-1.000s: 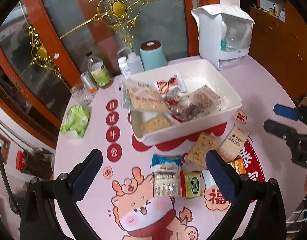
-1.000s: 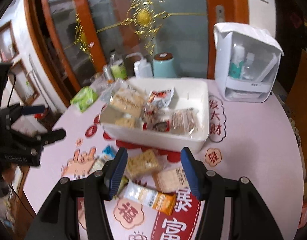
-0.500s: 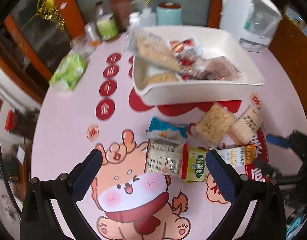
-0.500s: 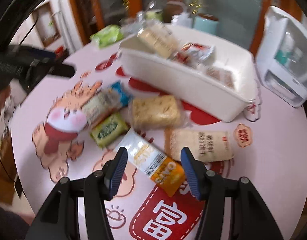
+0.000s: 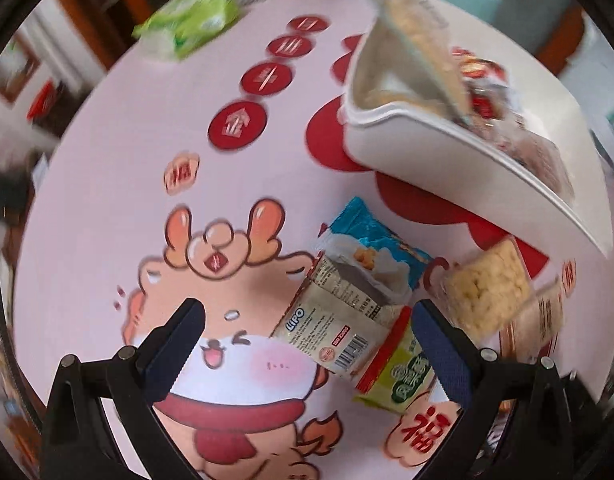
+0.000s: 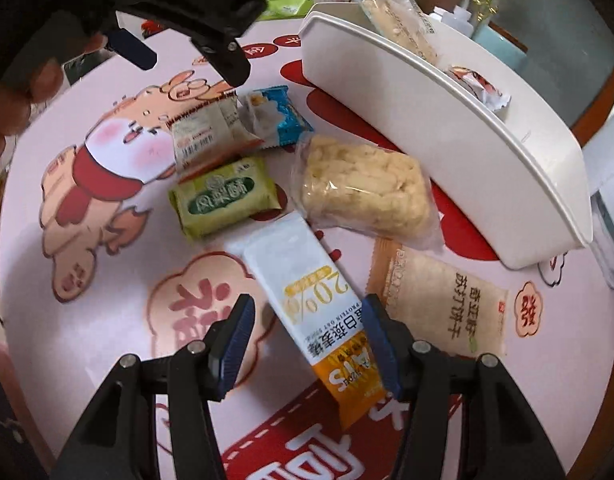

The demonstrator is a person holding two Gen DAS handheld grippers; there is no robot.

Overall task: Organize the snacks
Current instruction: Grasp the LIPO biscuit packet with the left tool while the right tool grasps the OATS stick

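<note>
the white and orange oat bar (image 6: 315, 312) lies flat on the tabletop (image 6: 107, 280), between the spread jaws of the right gripper (image 6: 307, 340), not yet pinched. beside it sit the puffed rice cake (image 6: 363, 192), green packet (image 6: 223, 196) and soda cracker pack (image 6: 439, 304), with the white bin (image 6: 447, 128) behind them. the left gripper (image 5: 307, 344) hangs released over the lipo wafer pack (image 5: 339, 320), its view blurred, so probably not touching. closing askew could skid the slick wrapper or nip the cracker pack too.
</note>
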